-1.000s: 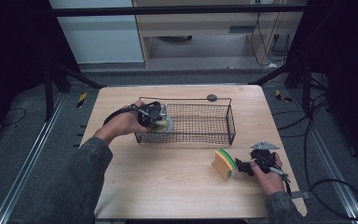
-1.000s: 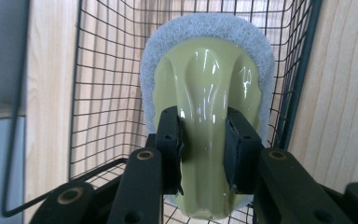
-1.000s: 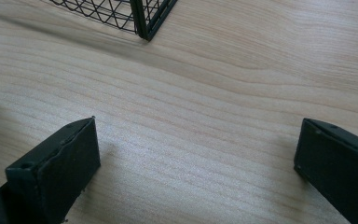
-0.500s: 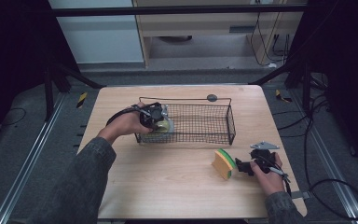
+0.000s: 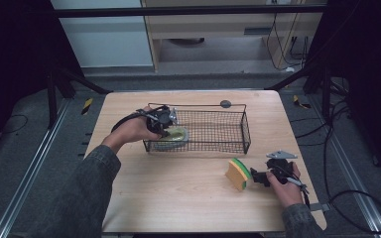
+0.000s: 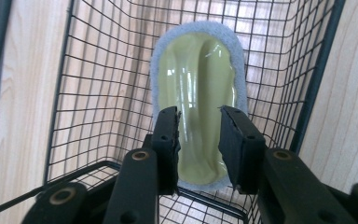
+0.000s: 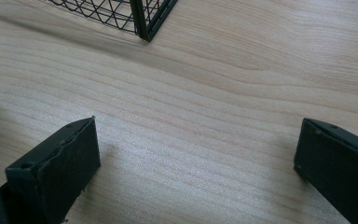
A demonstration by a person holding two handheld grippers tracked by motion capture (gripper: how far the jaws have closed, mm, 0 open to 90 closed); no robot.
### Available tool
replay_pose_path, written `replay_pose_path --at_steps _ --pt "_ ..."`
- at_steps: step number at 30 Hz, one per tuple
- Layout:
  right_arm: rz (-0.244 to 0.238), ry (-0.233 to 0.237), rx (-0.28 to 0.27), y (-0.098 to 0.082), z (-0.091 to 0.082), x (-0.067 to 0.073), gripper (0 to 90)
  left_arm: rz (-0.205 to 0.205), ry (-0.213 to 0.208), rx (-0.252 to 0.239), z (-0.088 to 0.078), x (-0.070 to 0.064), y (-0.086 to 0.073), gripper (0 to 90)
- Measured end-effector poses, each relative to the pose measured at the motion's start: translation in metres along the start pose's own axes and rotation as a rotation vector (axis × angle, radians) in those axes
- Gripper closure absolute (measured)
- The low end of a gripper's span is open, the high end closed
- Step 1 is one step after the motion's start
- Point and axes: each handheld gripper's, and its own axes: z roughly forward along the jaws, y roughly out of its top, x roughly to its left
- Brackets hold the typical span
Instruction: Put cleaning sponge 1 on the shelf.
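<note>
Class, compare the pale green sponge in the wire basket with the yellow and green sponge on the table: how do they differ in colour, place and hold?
The pale green sponge has a grey-blue fuzzy rim; the yellow and green sponge is layered in yellow and green. The first sits inside the wire basket; the second stands on edge on the table. The left gripper is clamped on the first; the right gripper is open beside the second. Both are cleaning sponges.

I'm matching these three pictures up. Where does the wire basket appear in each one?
High view: the wire basket sits mid-table, with the left gripper at its left end.
Left gripper view: its mesh lies behind the jaws and a pale green pad.
Right gripper view: one corner at top.
Shared landmark: the wooden table.
</note>
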Motion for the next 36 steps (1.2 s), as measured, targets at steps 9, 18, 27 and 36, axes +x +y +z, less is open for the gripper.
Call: replay_pose_path --at_steps 9,18,27,36 --pt "0.0 0.0 0.0 0.0 0.0 0.0 0.4 -0.009 0.018 -0.02 -0.005 0.003 -0.001 66.0" --pt "0.0 0.0 0.0 0.0 0.0 0.0 0.4 -0.018 0.028 -0.03 -0.008 0.004 0.0 65.8" --pt "0.004 0.002 0.001 0.0 0.0 0.0 0.4 -0.095 0.098 -0.085 -0.018 0.003 0.002 40.1" --pt "0.005 0.002 0.0 0.0 0.0 0.0 0.4 -0.172 0.124 -0.172 -0.036 -0.01 0.0 6.6"
